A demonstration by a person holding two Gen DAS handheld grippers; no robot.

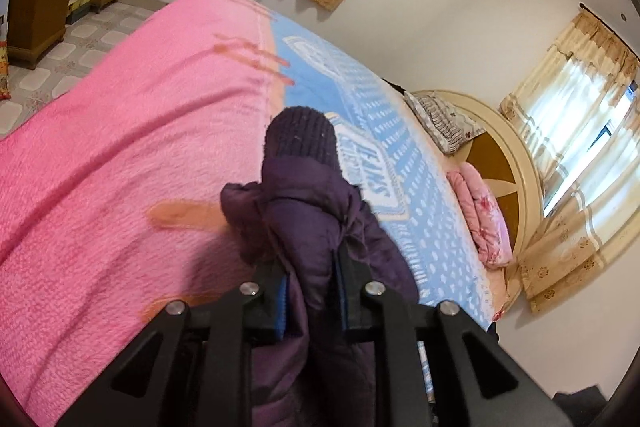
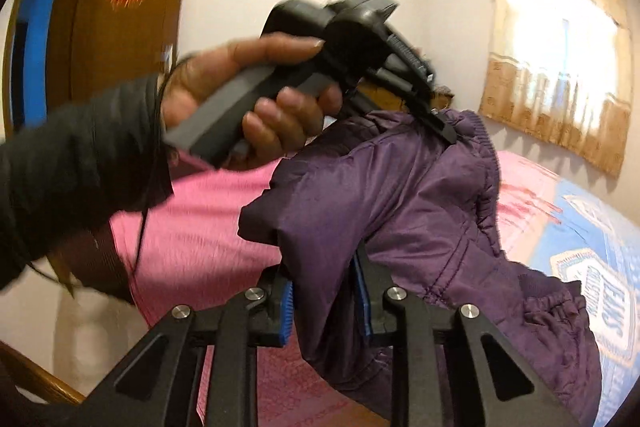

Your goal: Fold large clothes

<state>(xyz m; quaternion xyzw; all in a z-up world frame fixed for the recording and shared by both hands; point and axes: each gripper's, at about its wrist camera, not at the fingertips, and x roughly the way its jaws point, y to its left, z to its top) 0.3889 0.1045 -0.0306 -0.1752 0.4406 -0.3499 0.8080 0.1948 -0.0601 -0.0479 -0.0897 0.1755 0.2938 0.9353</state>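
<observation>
Two hand-held grippers point(image 1: 310, 301) point(image 2: 326, 301) (clamped), purple jacket point(image 2: 384, 195) between — lifted

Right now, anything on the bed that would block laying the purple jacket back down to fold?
Nothing visible. Both tongs grip the quilted purple jacket above the pink blanket; that stretch lies bare. The folded pink quilt sits away by the headboard.

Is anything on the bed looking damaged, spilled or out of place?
Nothing stands out. The purple jacket hangs bunched, but only because both grippers hold it above the pink blanket. No spill or tear shows.
</observation>
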